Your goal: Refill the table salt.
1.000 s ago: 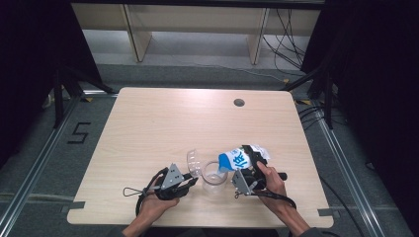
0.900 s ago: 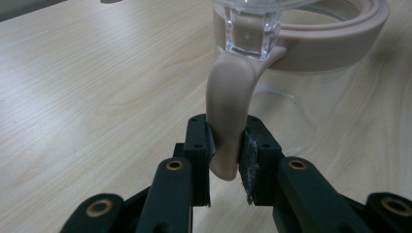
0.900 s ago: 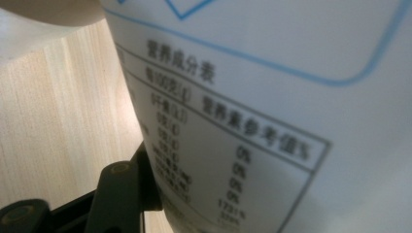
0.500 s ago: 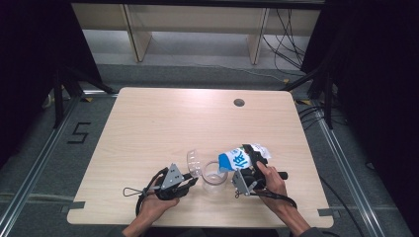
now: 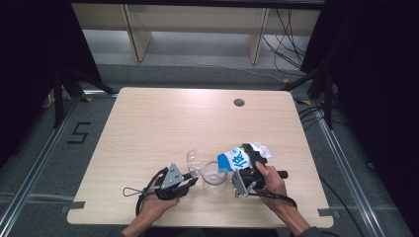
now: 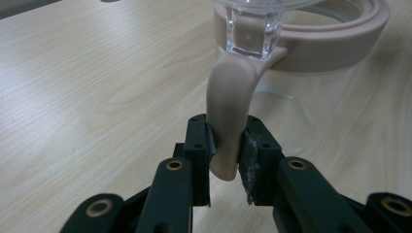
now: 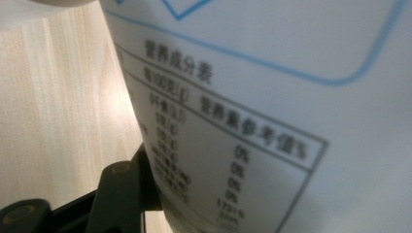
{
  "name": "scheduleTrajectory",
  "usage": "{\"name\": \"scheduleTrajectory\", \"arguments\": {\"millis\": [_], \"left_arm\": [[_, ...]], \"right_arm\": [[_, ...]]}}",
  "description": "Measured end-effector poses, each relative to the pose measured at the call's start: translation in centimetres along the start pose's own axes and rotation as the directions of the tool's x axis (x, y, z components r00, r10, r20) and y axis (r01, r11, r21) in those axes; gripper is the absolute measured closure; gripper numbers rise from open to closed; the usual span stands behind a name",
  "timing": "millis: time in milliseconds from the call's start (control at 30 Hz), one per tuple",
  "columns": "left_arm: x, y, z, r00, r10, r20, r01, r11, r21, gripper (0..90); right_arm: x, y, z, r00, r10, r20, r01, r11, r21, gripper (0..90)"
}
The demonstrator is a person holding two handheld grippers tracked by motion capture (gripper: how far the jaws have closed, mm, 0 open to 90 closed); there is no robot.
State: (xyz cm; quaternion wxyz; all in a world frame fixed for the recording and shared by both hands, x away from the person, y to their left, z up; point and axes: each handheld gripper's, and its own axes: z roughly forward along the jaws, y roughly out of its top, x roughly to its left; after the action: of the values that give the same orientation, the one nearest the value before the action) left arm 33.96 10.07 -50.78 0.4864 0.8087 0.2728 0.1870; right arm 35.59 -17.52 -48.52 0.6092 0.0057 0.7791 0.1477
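Your left gripper (image 6: 227,160) is clamped on the beige silicone tab (image 6: 228,121) of the clear jar (image 5: 214,174), which stands near the bench's (image 5: 163,123) near edge, about midway along it. Your right gripper (image 5: 245,163) holds the white-and-blue bag (image 5: 236,159), jaws partly closed against its sides, tilted with its mouth over the jar's rim. The jar's clear lid (image 5: 194,161) stands open on the jar's left.
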Motion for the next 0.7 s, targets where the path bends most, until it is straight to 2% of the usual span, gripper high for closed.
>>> {"name": "scheduleTrajectory", "arguments": {"millis": [133,233,267,367,433,467,533,567,700], "left_arm": [[0.02,0.00,-0.01,1.0000,0.000,0.001,0.000,1.0000,0.000,74.5],[0.02,0.00,-0.01,1.0000,0.001,0.001,-0.001,1.0000,0.000,74.5],[0.02,0.00,-0.01,1.0000,0.001,0.001,-0.001,1.0000,0.001,74.5],[0.02,0.01,-0.02,1.0000,0.001,0.001,-0.001,1.0000,0.001,74.5],[0.04,0.02,-0.03,1.0000,0.001,0.005,-0.001,1.0000,0.004,74.6],[0.05,0.02,-0.03,1.0000,0.002,0.004,-0.002,1.0000,0.003,74.6],[0.01,0.01,-0.02,1.0000,0.000,0.001,0.000,1.0000,0.002,74.6],[0.04,0.02,-0.02,1.0000,0.001,0.004,-0.001,1.0000,0.003,74.5],[0.01,0.02,-0.02,1.0000,0.000,0.001,0.000,1.0000,0.002,74.6]], "right_arm": [[-0.02,0.21,-0.02,0.9999,-0.013,0.008,0.013,0.9999,0.005,45.7],[-0.02,0.33,0.07,0.9985,-0.053,0.015,0.053,0.9985,-0.011,45.9],[0.09,0.32,-0.10,0.9986,-0.049,0.022,0.049,0.9988,0.010,46.0],[0.05,0.33,-0.08,0.9983,-0.049,0.031,0.049,0.9988,0.005,46.2],[0.10,0.35,-0.09,0.9970,-0.068,0.037,0.068,0.9977,0.008,46.3],[-0.15,0.43,-0.14,0.9926,-0.112,0.048,0.112,0.9937,0.005,46.4],[-0.17,0.45,-0.13,0.9926,-0.114,0.041,0.114,0.9935,0.004,46.6],[0.11,0.38,-0.19,0.9961,-0.074,0.049,0.073,0.9972,0.012,46.8],[0.13,0.38,-0.24,0.9963,-0.070,0.049,0.069,0.9975,0.017,46.9]]}}
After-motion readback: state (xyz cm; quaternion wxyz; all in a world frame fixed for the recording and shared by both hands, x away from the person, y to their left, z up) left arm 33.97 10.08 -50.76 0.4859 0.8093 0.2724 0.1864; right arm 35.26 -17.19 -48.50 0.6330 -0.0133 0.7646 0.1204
